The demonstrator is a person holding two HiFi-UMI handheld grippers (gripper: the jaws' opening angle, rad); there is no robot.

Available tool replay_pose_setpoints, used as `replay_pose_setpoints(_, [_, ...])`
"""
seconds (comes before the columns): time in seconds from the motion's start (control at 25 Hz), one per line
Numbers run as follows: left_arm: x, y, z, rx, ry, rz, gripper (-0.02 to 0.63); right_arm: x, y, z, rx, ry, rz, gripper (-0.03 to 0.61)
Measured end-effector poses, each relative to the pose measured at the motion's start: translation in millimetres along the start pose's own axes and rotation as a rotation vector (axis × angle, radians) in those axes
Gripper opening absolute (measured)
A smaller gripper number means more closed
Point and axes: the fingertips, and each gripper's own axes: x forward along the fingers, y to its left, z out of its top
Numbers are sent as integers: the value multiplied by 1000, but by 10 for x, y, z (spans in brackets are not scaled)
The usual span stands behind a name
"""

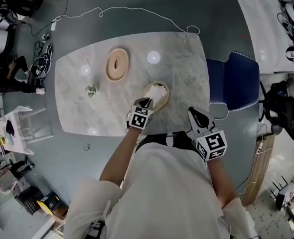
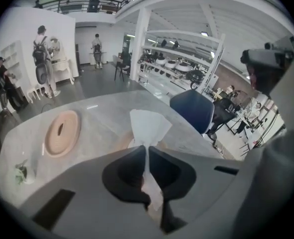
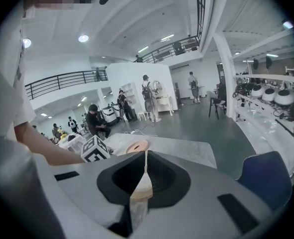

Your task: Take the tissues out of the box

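A round wooden tissue box stands near the front edge of the marble table, with a white tissue rising from its opening. My left gripper is right over the box. In the left gripper view the left gripper is shut on the tissue, which fans out above the pinch; a tan bit of the box shows behind the jaws. My right gripper hovers at the table's front right edge. Its jaws are shut, and I see nothing clearly held.
A round wooden lid lies at the back of the table, and a small green object lies towards the left. A blue chair stands by the table's right side. A white cable trails over the floor behind.
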Motion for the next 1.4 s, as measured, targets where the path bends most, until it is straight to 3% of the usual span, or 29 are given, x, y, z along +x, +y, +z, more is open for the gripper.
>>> replay_pose_setpoints(0.44, [-1141,-73,619,-80,-294,55,21,-127,68,341,-76,-82,43,37])
replay_pose_setpoints(0.92, [-2541,-271,1220,-61,-593,146,21,-356,168,1061,-215,-182,108,37])
replay_pose_setpoints(1.16, [-3230,-276,1347,-83,-729,193,21,-488,365,1508,-227,-251,166,37])
replay_pose_setpoints(1.4, [-3713,-157,1287,-103,-812,262,21,-584,630,1778,-266,-294,214,37])
